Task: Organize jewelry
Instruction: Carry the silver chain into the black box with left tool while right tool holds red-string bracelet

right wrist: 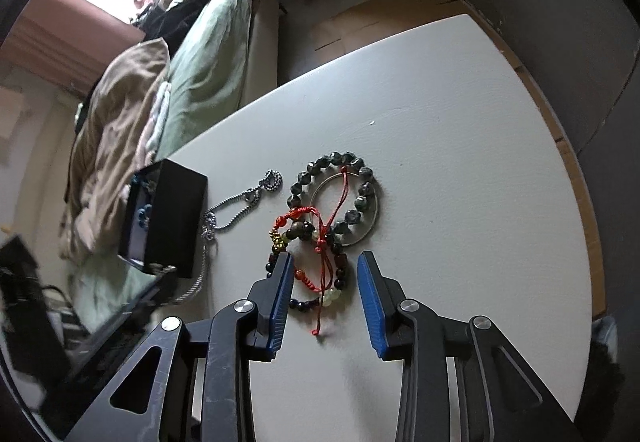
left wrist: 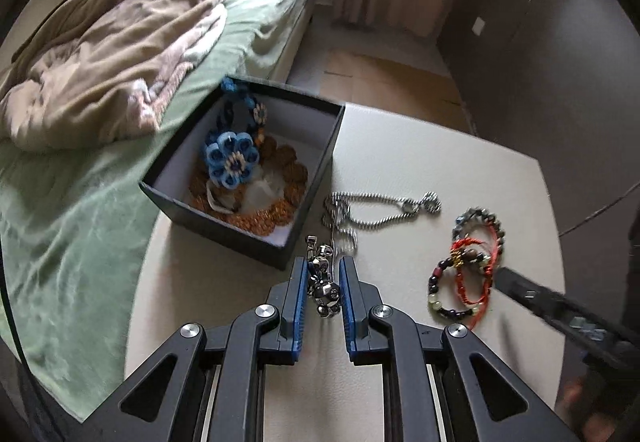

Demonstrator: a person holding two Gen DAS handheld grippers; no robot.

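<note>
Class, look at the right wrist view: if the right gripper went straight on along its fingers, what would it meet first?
Probably the tangle of bracelets: the right gripper stands open just above the multicoloured bead bracelet and the red cord bracelet on the white table. Height above them is unclear.

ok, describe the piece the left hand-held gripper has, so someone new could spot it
Start at the white table beside the bed, then find the open black box at its edge. Just in front of the box's near corner, the left hand-held gripper is shut on a chunky silver metal bracelet. Unlike the thin silver chain lying flat nearby and the colourful bead bracelets, it has large shiny polished links.
</note>
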